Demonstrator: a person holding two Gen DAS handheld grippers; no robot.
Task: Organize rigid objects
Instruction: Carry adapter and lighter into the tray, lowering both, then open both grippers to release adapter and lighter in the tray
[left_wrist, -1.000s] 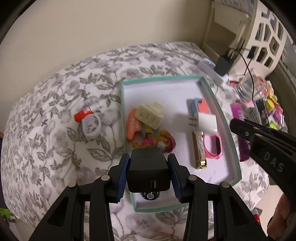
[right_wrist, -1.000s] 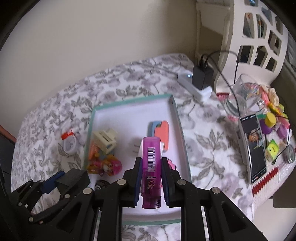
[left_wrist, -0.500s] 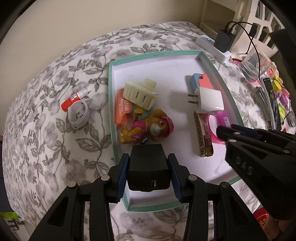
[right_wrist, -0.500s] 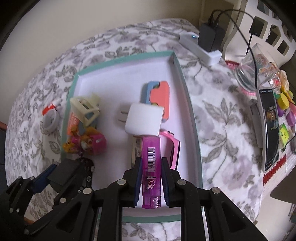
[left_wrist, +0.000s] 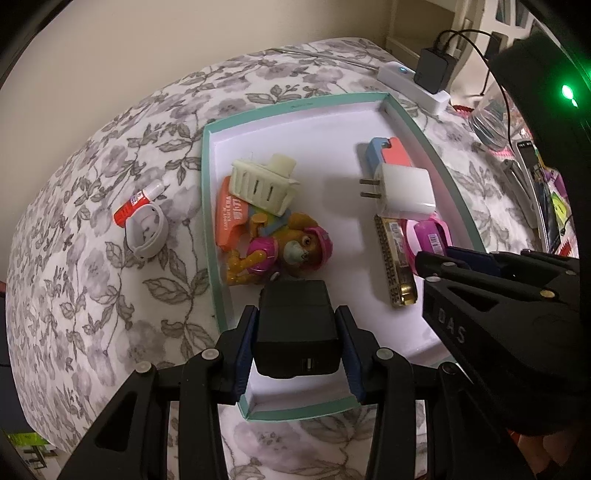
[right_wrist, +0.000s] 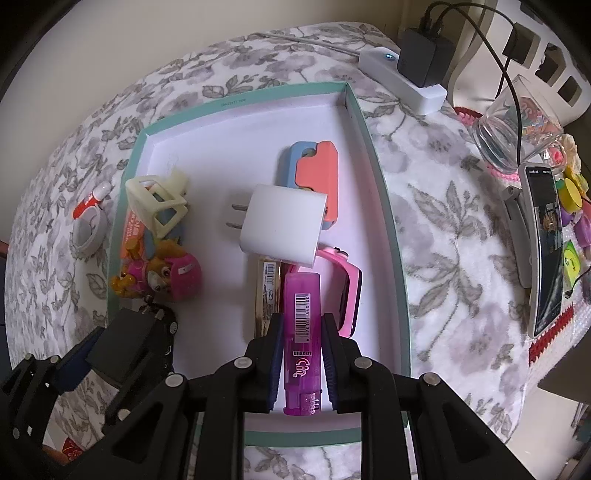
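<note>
My left gripper (left_wrist: 297, 347) is shut on a black charger block (left_wrist: 297, 325), held low over the near left part of the teal-rimmed white tray (left_wrist: 210, 206). My right gripper (right_wrist: 301, 354) is shut on a purple lighter (right_wrist: 301, 332), whose tip hangs over a pink watch (right_wrist: 347, 280) and a gold harmonica (right_wrist: 264, 295) near the tray's right wall (right_wrist: 384, 206). The tray also holds a white plug adapter (right_wrist: 280, 221), an orange-and-blue case (right_wrist: 317, 166), a cream plastic basket (left_wrist: 264, 184) and a pink toy dog (left_wrist: 291, 249).
On the floral cloth left of the tray lie a white ring (left_wrist: 146, 229) and a red-white tube (left_wrist: 138, 201). Behind the tray is a white power strip (right_wrist: 402, 81) with a black plug. A glass jar (right_wrist: 517, 129), a phone (right_wrist: 546, 251) and small colourful items crowd the right.
Both grippers have sunk toward the tray and tipped more steeply down, so its contents look larger. The charger and the lighter stay gripped as before.
</note>
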